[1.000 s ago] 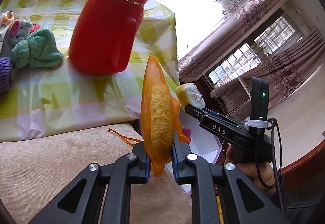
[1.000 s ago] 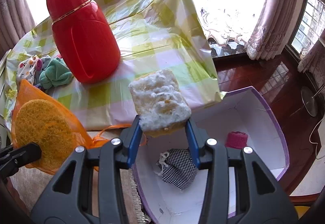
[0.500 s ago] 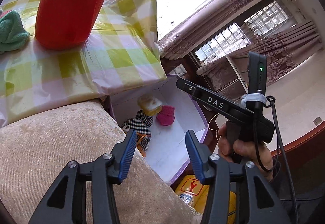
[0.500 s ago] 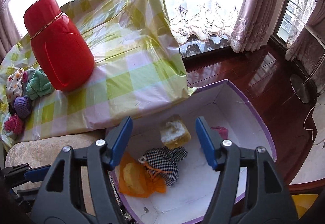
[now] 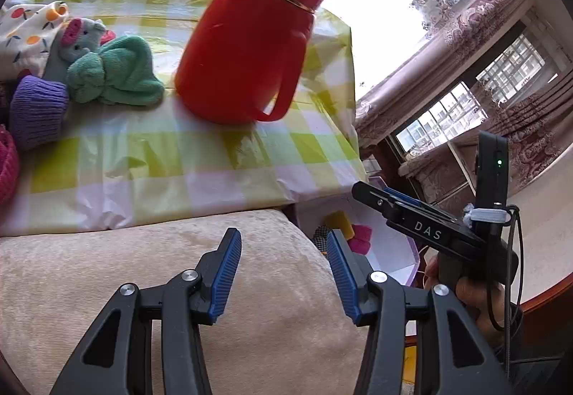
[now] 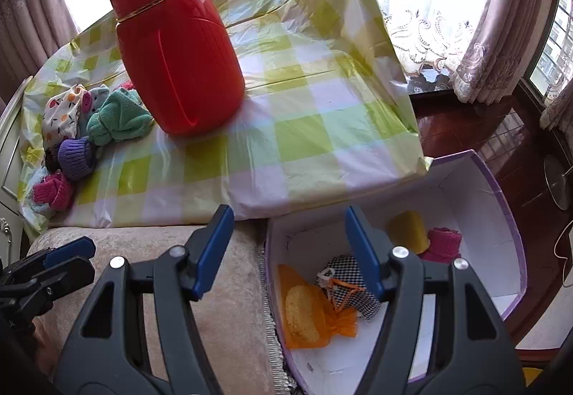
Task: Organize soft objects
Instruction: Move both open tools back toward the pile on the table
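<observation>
Both grippers are empty now, where a second ago each carried something: the left gripper (image 5: 283, 273) was clamped on the yellow scouring sponge in its orange mesh bag (image 6: 308, 309), and the right gripper (image 6: 288, 251) on the yellow-and-white foam sponge block (image 6: 408, 232). Both pieces now lie inside the white cardboard box with a purple rim (image 6: 501, 201) on the floor beside the beige plush cushion (image 5: 107, 262), the mesh bag at the near left of the box floor, the sponge block toward the far wall just beside a rolled magenta knit piece (image 6: 444, 244), with a black-and-white checked fabric pouch (image 6: 349, 277) between them. The left gripper's blue-padded fingers stand apart with nothing between them, over the cushion; the right gripper's fingers are likewise spread and hold nothing, above the box's near edge. This means two more soft things are sorted, and the work likely turns to the heap at the left of the green-and-white checked tablecloth (image 6: 322, 108): a teal terry towel (image 5: 118, 72), a purple ribbed knit roll (image 5: 37, 115), a white fruit-print cloth (image 5: 25, 33) and a magenta knit piece (image 6: 53, 192). The tall red plastic thermos jug (image 5: 250, 51) stands next to them, is not soft, and probably stays where it is.
</observation>
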